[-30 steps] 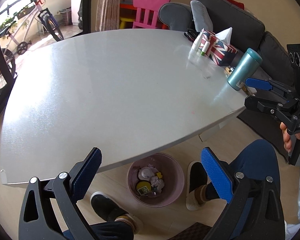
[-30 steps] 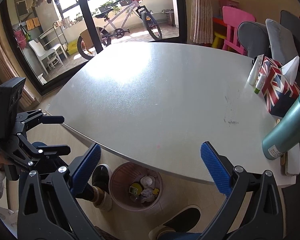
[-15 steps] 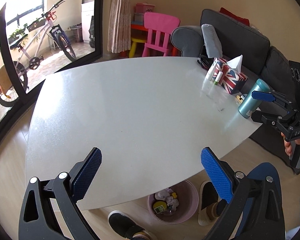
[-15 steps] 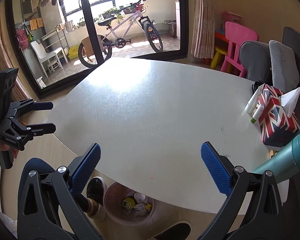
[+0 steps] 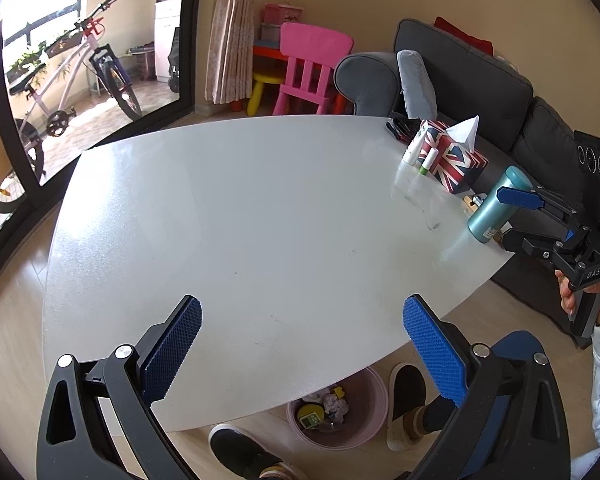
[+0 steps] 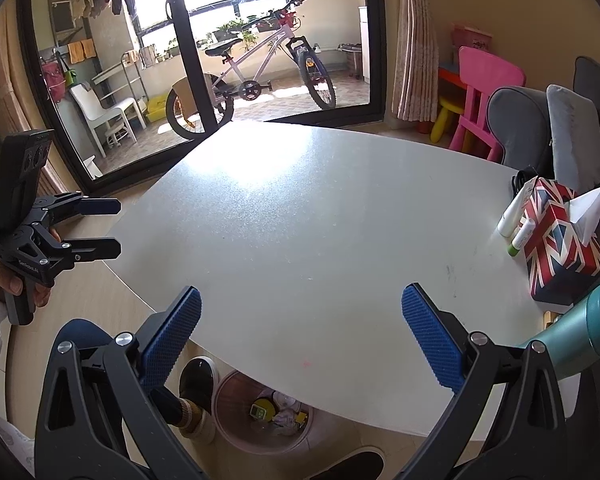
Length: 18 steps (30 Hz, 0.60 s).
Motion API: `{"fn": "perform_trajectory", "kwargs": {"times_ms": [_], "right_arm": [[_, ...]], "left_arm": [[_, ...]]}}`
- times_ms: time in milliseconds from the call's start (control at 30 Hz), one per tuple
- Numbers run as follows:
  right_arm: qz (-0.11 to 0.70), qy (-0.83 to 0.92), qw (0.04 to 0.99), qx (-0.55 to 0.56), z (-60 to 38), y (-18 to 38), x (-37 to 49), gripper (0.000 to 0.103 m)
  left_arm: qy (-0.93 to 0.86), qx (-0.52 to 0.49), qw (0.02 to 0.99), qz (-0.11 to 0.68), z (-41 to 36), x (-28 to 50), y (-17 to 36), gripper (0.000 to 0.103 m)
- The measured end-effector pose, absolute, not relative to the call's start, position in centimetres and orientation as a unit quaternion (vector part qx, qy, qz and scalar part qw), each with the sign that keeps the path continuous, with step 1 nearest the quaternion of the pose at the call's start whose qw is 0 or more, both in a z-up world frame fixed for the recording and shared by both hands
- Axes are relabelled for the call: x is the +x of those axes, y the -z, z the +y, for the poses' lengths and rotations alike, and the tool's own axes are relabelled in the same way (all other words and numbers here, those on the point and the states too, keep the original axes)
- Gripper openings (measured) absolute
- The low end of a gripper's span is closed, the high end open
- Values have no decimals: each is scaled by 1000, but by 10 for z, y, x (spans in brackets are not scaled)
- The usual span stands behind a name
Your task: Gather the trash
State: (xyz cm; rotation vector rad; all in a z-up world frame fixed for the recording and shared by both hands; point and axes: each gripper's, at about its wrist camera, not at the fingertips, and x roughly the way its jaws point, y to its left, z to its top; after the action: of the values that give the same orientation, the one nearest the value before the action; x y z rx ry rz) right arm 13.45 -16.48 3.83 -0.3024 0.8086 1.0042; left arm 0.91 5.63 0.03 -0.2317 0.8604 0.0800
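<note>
A pink waste bin [image 5: 364, 420] [image 6: 236, 428] stands on the floor under the near edge of the white table [image 5: 260, 216] [image 6: 320, 240], with crumpled paper and a yellow item inside. My left gripper [image 5: 300, 344] is open and empty above the table's near edge. It also shows at the left of the right wrist view, as the left gripper [image 6: 112, 226]. My right gripper [image 6: 300, 336] is open and empty too. In the left wrist view the right gripper [image 5: 504, 216] hovers beside the teal bottle. No loose trash shows on the tabletop.
At the table's right end stand a Union Jack tissue box [image 5: 452, 160] [image 6: 560, 236], two small tubes [image 5: 414, 148], and a teal bottle [image 5: 496, 208] [image 6: 580, 332]. A person's shoes [image 5: 404, 400] flank the bin. A grey sofa [image 5: 480, 80], a pink chair [image 5: 308, 68] and a bicycle [image 6: 256, 80] stand beyond.
Both grippers have risen and tilted up, so more of the room shows and the bin has slid toward the bottom edge, partly hidden by the table. Both stay open and empty.
</note>
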Motion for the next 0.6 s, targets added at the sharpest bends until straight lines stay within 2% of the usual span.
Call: {"fn": "perform_trajectory", "kwargs": {"times_ms": [233, 600], "right_arm": [[376, -466, 789, -140, -166, -38, 136, 99], [377, -466, 787, -142, -166, -35, 136, 99]], "left_arm": [[-87, -59, 902, 419, 46, 10, 1, 97], [-75, -91, 901, 419, 56, 9, 2, 97]]}}
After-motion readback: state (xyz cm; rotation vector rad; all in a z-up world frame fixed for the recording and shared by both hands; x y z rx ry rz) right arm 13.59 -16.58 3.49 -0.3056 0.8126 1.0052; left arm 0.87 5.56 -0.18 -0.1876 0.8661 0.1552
